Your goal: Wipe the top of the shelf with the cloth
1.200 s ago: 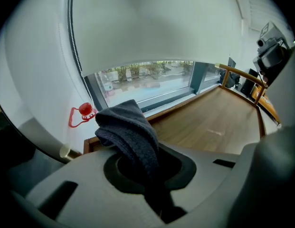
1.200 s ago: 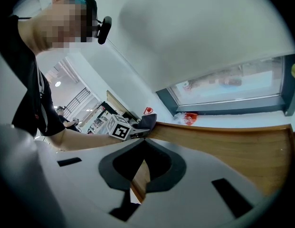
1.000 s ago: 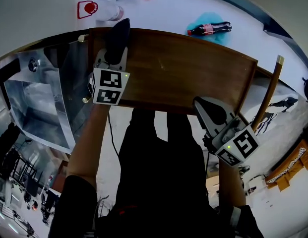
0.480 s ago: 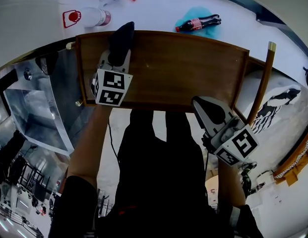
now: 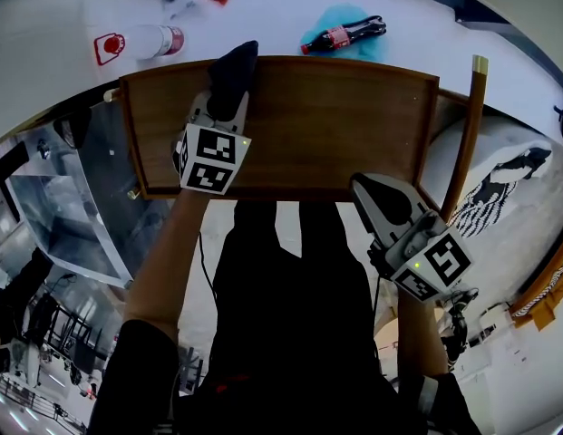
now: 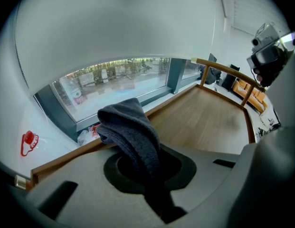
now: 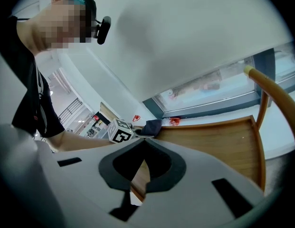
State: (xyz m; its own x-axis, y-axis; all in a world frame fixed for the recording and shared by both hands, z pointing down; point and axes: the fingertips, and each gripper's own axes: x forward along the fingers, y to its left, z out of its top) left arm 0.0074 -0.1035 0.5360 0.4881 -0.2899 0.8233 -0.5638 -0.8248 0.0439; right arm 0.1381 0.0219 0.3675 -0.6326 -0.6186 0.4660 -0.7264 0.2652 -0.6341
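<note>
**Left gripper** [image 5: 225, 107]: the jaws are clamped on a dark grey, folded, fleecy cloth [image 5: 234, 71]. In the left gripper view the cloth [image 6: 130, 129] bunches up out of the jaws in a thick roll.

**Cloth position:** it sits at the far edge of the brown wooden shelf top [image 5: 335, 125], toward the left end, and its tip reaches that edge. No view confirms whether the cloth is pressed flat on the wood.

**Right gripper** [image 5: 364, 190]: the jaws are closed together with nothing between them. It hangs at the near edge, toward the right end, well apart from the cloth.

**Progress:** judged from the position alone, most of the shelf top remains to be covered.

**Risks:**
1. The cloth is bunched, not spread. A stroke may touch the wood along only 1 narrow line and leave strips unwiped.
2. The cloth lies at the far edge. A push forward would carry it off the shelf, and the jaws could knock the rim.
3. Only 1 fold is gripped. Drag across the wood could pull it loose.
4. A long sweep to the right would bring the 2 grippers close, so the idle one should stay back.
</note>
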